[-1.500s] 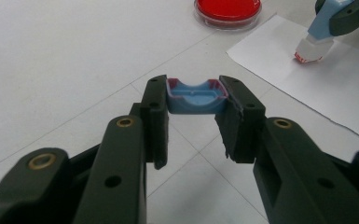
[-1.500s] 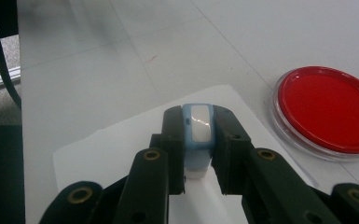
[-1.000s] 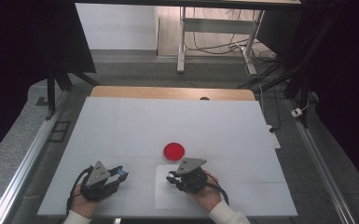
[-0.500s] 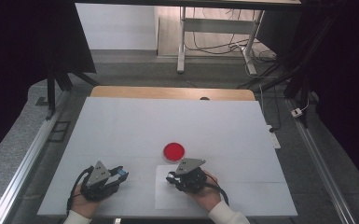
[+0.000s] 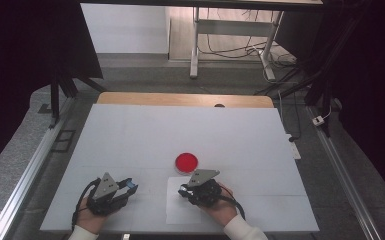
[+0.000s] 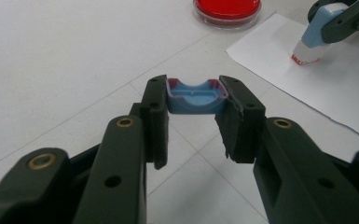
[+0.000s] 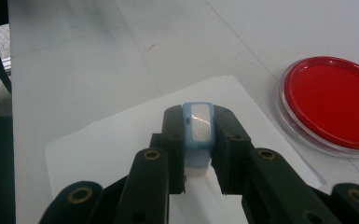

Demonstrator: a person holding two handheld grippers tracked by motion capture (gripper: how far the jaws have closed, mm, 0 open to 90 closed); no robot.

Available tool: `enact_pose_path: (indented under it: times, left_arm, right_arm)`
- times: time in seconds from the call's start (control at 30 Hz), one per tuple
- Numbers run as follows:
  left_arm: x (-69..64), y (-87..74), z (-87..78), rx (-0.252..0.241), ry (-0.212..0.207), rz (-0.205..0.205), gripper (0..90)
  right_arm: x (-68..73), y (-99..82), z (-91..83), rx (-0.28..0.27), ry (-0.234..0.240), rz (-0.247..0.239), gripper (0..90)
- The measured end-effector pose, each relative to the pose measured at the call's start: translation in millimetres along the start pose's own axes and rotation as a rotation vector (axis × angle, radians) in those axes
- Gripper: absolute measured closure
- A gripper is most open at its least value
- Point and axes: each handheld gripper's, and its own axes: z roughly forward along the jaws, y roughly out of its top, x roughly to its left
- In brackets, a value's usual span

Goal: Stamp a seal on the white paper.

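My left gripper is shut on a small blue cap whose open side faces the camera, and hovers low over the white table at the front left. My right gripper is shut on a light-blue stamp. The stamp's red-edged base rests on a white paper sheet, as the left gripper view also shows for the stamp and the sheet. A round red dish lies just beyond the sheet, and sits to the right of the stamp in the right gripper view.
The white table top stretches far back to a wooden strip. Metal rails run along both sides, the left rail closest to my left hand. A hand holds each gripper at the front edge.
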Motion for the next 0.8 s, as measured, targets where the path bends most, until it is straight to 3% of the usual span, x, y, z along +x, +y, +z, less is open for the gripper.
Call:
enact_pose_path:
  times: [0.47, 0.8]
  left_arm:
    - [-0.8, 0.0, -0.4, -0.001, 0.005, -0.001, 64.7]
    - [-0.6, 0.1, -1.2, -0.004, 0.006, -0.002, 64.7]
  right_arm:
    - [-1.8, 0.8, 0.6, 0.015, 0.009, 0.026, 75.4]
    - [-1.3, 1.3, 0.6, 0.026, 0.002, 0.007, 75.7]
